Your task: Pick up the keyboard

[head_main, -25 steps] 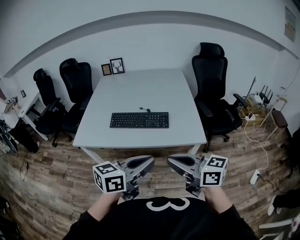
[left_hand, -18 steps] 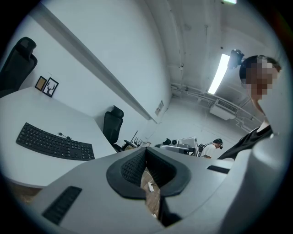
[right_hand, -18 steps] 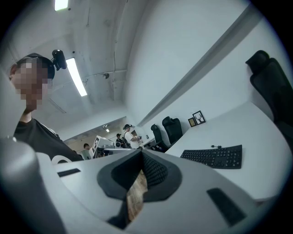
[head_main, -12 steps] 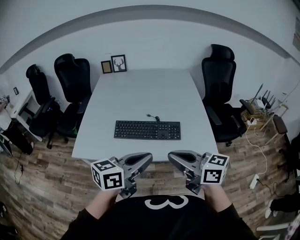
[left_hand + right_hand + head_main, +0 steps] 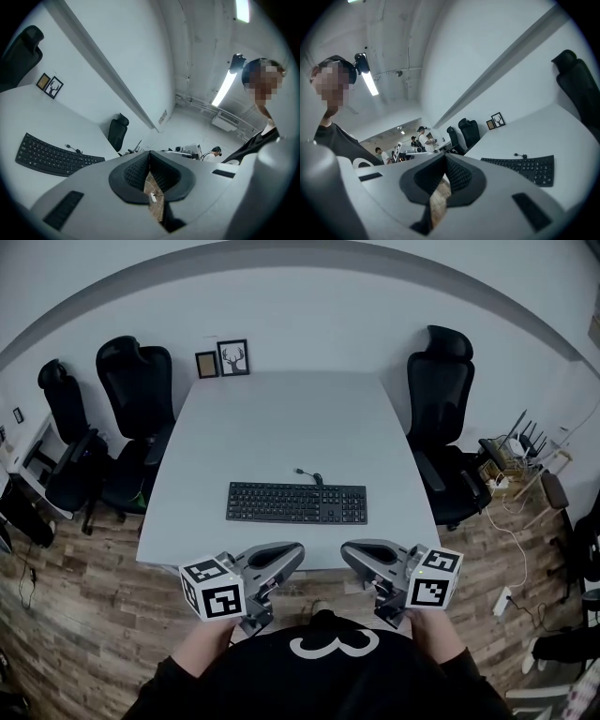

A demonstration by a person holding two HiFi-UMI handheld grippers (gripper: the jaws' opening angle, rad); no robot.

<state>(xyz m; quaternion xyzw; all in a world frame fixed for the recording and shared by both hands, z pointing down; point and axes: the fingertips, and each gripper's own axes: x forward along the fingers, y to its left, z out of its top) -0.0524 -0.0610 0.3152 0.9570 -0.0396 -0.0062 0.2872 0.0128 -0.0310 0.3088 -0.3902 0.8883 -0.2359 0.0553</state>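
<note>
Keyboard (image 5: 296,502) lies flat near the front edge of the white tabletop (image 5: 281,418). Left gripper (image 5: 296,550) and right gripper (image 5: 347,552) are held short of that edge, fingers together on both, nothing gripped. Fingers are to be opened and one keyboard end taken per gripper, kept level so the thin board is not tipped. Two framed pictures (image 5: 223,360) are stood at the far edge, and black office chairs (image 5: 441,418) are set at both sides on a wood floor (image 5: 75,615).

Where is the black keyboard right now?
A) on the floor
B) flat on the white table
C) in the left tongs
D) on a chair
B: the keyboard lies flat on the table, while the left tongs and right tongs are shut with nothing in them.
</note>
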